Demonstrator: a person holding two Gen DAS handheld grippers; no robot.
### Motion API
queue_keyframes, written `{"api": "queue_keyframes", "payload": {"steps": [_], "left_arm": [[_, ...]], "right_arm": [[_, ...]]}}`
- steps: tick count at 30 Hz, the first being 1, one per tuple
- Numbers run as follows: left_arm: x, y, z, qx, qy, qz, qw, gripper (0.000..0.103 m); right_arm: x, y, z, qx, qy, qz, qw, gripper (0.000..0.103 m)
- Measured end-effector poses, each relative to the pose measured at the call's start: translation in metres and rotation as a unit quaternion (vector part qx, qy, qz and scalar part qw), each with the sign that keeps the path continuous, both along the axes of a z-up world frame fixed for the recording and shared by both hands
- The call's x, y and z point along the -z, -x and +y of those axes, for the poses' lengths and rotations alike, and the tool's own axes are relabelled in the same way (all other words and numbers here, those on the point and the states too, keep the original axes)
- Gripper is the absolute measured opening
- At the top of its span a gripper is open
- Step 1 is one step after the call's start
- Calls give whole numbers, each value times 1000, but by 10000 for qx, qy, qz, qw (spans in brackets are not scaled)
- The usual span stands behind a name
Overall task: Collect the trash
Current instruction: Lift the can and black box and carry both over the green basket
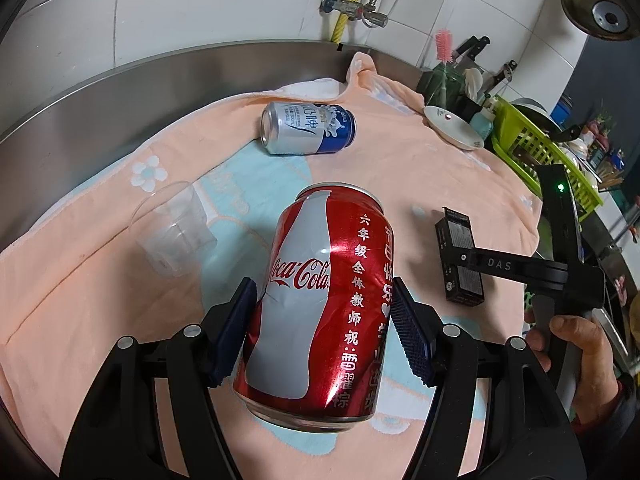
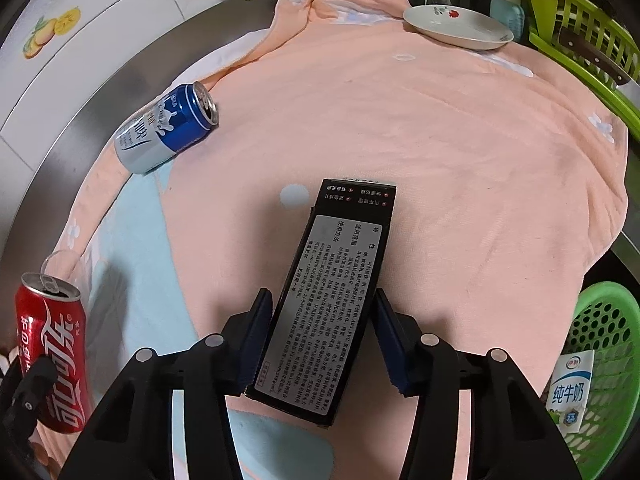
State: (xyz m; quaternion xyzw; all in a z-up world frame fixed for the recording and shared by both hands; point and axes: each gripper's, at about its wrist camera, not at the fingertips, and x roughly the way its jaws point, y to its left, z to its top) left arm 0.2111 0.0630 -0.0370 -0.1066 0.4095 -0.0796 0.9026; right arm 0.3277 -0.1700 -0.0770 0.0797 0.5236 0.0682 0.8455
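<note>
A red Coca-Cola can [image 1: 316, 240] stands upright on the peach towel [image 1: 80, 280], and my left gripper [image 1: 324, 292] is shut on its sides. The same can [image 2: 52, 352] shows at the right wrist view's left edge. A black box [image 2: 340, 260] with a grey printed label lies flat on the towel. My right gripper [image 2: 322, 298] has its pads against the box's long sides. A blue and silver can [image 1: 308, 128] lies on its side further back. A clear plastic cup [image 1: 172, 228] stands left of the red can.
A green perforated basket [image 2: 600, 296] at the right holds a milk carton [image 2: 568, 392]. A white plate [image 2: 456, 26] and a lime dish rack [image 2: 580, 20] stand at the back right. A steel counter rim and a tiled wall with pipes lie behind. A hand [image 1: 576, 344] holds the right gripper.
</note>
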Motion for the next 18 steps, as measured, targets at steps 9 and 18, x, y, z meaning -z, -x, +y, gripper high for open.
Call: {"api": "queue_keyframes", "payload": {"steps": [9, 18], "left_arm": [[0, 6, 2, -37, 33, 15, 10000, 66], [-2, 12, 0, -31, 102, -2, 9999, 66]], "right_arm": [[-3, 20, 6, -310, 108, -174, 9993, 46], [-9, 44, 7, -574, -75, -307, 9978, 46]]}}
